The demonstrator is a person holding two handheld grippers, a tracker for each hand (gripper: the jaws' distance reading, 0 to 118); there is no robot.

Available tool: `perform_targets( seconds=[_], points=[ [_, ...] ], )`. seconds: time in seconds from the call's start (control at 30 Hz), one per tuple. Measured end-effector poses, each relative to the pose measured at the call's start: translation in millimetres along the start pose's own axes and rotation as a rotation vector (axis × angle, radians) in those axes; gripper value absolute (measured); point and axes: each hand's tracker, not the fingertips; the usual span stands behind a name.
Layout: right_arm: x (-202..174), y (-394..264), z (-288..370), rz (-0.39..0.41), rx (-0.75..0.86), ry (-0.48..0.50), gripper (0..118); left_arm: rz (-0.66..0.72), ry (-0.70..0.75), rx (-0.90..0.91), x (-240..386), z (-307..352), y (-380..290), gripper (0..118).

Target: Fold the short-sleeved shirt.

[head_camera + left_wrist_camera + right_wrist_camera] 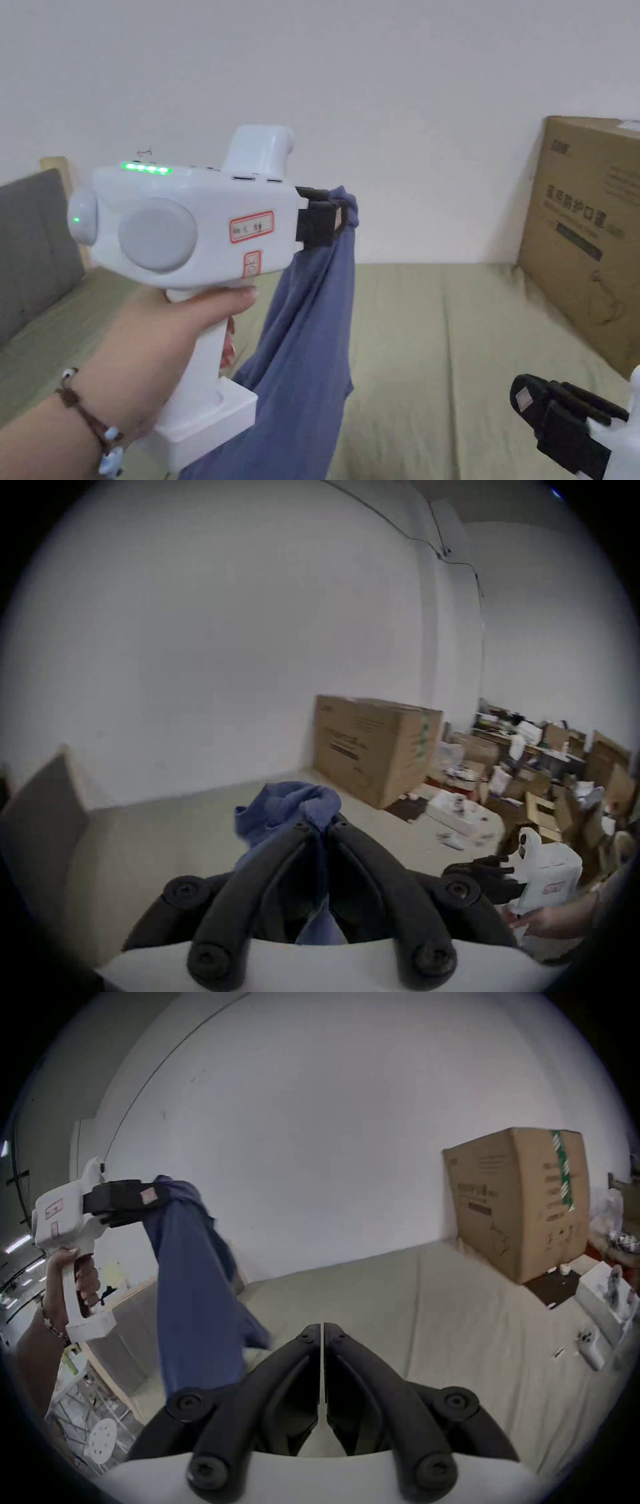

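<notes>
One garment on hand: a blue short-sleeved shirt of soft knit cloth (306,350), and by my judgement none of its folds are made yet, since it hangs in a loose, bunched column, not lying flat. Your left gripper (325,219), the white pistol-shaped unit with black jaws, is raised in front of the plain white wall and is clenched on a gathered bit of the shirt's cloth; the left gripper view shows the blue cloth (294,809) pinched between the two jaw tips and bulging just past them. From that pinch the shirt drops straight down, below and slightly to the right of the gripper, toward the pale olive-green sheeted bed surface (450,350); whether its lower end touches the bed you cannot tell from here. Your right gripper (531,400) is held low, well apart from the shirt and to its right, jaws pressed together on nothing, as the right gripper view shows the two tips (323,1329) meeting with no cloth between. A large brown cardboard box (587,237) stands at the far right of the bed, clear of the work. Still outstanding, as I judge it: spread the shirt flat on the bed, smooth it, turn in the sleeves and sides, and fold the body over.
</notes>
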Motion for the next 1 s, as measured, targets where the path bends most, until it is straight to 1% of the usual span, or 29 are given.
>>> perform_targets(
  seconds=[0.07,0.13,0.2,0.27,0.33,0.4,0.47,0.5,0.53,0.57,0.6,0.63,0.67,0.73,0.77,0.8,0.83,0.87,0.9,0.93,0.97,1.0],
  points=[
    [16,1,8,-0.014,0.005,-0.015,1,0.059,-0.071,-0.104,10,-40,-16,4],
    [31,-3,10,-0.048,-0.002,-0.029,1,0.132,-0.121,-0.282,20,-82,-40,4],
    [45,-10,9,-0.088,-0.035,-0.054,1,0.215,-0.125,-0.520,24,-126,-83,4],
    [55,-19,4,-0.122,-0.078,-0.093,1,0.276,-0.101,-0.683,27,-158,-133,4],
    [65,-30,-3,-0.176,-0.137,-0.084,1,0.353,-0.020,-0.830,25,-184,-188,4],
    [69,-38,-9,-0.191,-0.166,-0.088,1,0.427,0.029,-0.910,18,-194,-224,4],
    [69,-45,-13,-0.182,-0.190,-0.109,1,0.524,0.032,-0.980,5,-204,-256,6],
    [70,-47,-16,-0.178,-0.201,-0.113,1,0.590,0.013,-0.998,-2,-205,-268,14],
    [70,-49,-17,-0.177,-0.211,-0.112,1,0.636,-0.002,-1.005,-8,-203,-274,29],
    [70,-51,-19,-0.177,-0.218,-0.112,1,0.673,-0.002,-0.984,-15,-199,-277,60],
    [69,-52,-20,-0.177,-0.225,-0.113,1,0.696,-0.008,-0.976,-12,-188,-278,96],
    [69,-52,-21,-0.177,-0.230,-0.115,1,0.705,-0.018,-0.956,-16,-182,-276,101],
    [68,-53,-22,-0.177,-0.234,-0.116,1,0.716,-0.033,-0.916,-22,-174,-268,98],
    [66,-53,-23,-0.176,-0.236,-0.123,1,0.693,-0.067,-0.808,-33,-154,-248,99],
    [64,-51,-22,-0.175,-0.234,-0.125,1,0.659,-0.074,-0.715,-39,-141,-237,99],
    [63,-51,-22,-0.176,-0.231,-0.126,1,0.593,-0.067,-0.591,-41,-117,-226,99],
    [62,-50,-21,-0.177,-0.226,-0.127,1,0.535,-0.046,-0.490,-43,-94,-216,99],
    [60,-49,-21,-0.176,-0.218,-0.129,1,0.476,0.015,-0.411,-35,-69,-202,99],
    [55,-47,-17,-0.172,-0.203,-0.136,1,0.424,0.070,-0.327,-35,-45,-197,95],
    [53,-47,-15,-0.166,-0.188,-0.143,1,0.395,0.114,-0.260,-37,-23,-195,89],
    [50,-47,-14,-0.158,-0.174,-0.150,1,0.380,0.151,-0.216,-38,-4,-196,76],
    [48,-47,-12,-0.147,-0.159,-0.159,1,0.361,0.206,-0.170,-33,11,-195,42]
  ],
)
